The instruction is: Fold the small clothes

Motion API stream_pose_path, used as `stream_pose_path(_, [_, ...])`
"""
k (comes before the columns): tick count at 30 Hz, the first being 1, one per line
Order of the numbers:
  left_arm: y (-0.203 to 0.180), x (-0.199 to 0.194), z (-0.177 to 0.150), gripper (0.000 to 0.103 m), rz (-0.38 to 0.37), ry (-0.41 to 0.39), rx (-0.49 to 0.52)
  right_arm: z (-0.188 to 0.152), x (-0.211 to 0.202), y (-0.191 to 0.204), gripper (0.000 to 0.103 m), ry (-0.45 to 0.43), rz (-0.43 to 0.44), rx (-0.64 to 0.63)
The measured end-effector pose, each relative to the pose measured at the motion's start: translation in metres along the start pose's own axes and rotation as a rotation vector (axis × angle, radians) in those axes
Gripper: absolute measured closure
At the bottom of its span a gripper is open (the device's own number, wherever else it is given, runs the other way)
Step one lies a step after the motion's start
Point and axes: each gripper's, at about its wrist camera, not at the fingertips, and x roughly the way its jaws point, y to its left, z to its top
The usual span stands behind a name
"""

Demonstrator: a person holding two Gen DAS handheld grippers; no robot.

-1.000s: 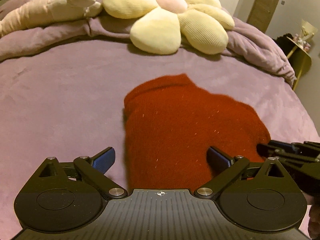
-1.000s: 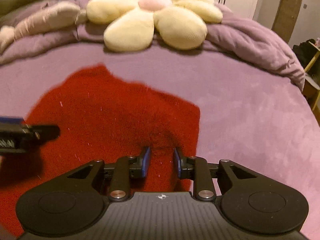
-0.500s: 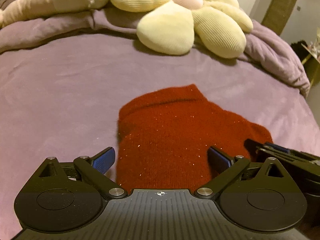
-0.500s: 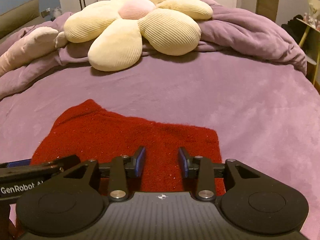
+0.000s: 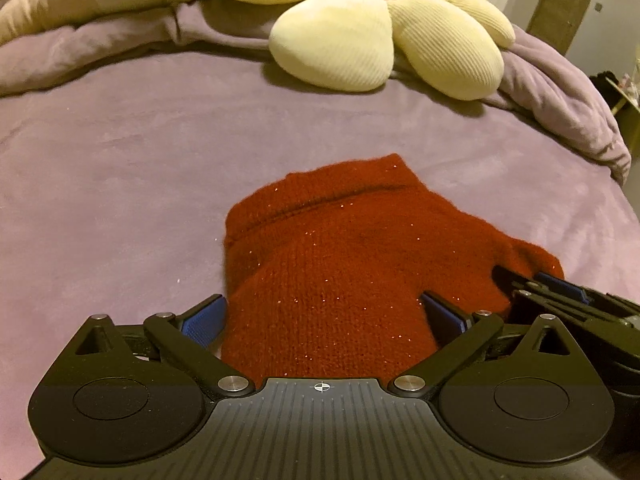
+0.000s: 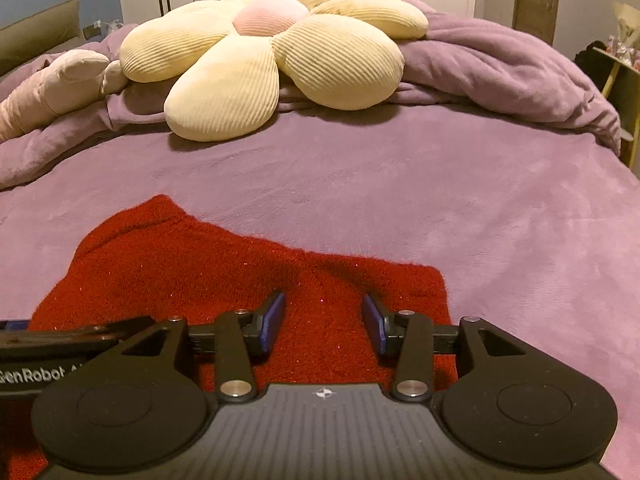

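Left gripper: jaws standing wide apart, blue pads straddling the near part of the dark red fuzzy knit garment, gripping nothing. Right gripper: jaws also apart, narrower gap, hovering over the near right part of the same knit with nothing between the pads (contact with the cloth can't be told from here).

In the left wrist view the right gripper's fingers are poking in at 4 o'clock, just beside the garment's right corner. In the right wrist view the left tool body is lying across at 8 o'clock, over the cloth's near left edge.

The garment is sitting flat on the purple plush bedspread, looking already doubled over: a folded rim is running along its far edge at 12 o'clock, a squared corner at 3 o'clock in the right view. Its near edge is hidden under both tools.

Beyond, at 12 o'clock and well apart from the knit, the cream ribbed flower-shaped cushion with pink centre is resting on the bunched purple duvet. A pale pink long bolster pillow is lying at 10 o'clock.

Risks, judging from here:
- Thick fuzzy knit may be springing back open with nothing pinning it.
- Pads may be snagging fibres or pinching just one layer, skewing the next fold.
- Soft bedspread may be getting pinched along with the cloth.
- Two tools are close together; they could be knocking into each other.
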Motion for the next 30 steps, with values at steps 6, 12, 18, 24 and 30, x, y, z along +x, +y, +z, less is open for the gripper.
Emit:
stream_pose_path(6, [0.01, -0.05, -0.015, 0.0, -0.071, -0.047, -0.004, -0.011, -0.053, 0.004, 0.059, -0.039, 0.039, -0.048])
stream_pose_path(12, [0.038, -0.12, -0.075, 0.0, -0.117, -0.097, -0.075, -0.079, -0.14, 0.001, 0.059, -0.098, 0.159, -0.029])
stream_pose_path(18, [0.028, -0.125, -0.09, 0.0, -0.043, -0.105, 0.021, -0.091, -0.136, 0.016, 0.058, -0.02, 0.091, -0.119])
stream_pose_path(24, [0.03, -0.131, -0.087, 0.0, -0.034, -0.056, 0.0, -0.086, -0.135, 0.017, 0.058, 0.024, 0.093, -0.138])
stream_pose_path(30, [0.028, -0.145, -0.098, 0.0, 0.001, -0.056, 0.049, -0.102, -0.166, 0.012, 0.058, -0.001, 0.124, -0.114])
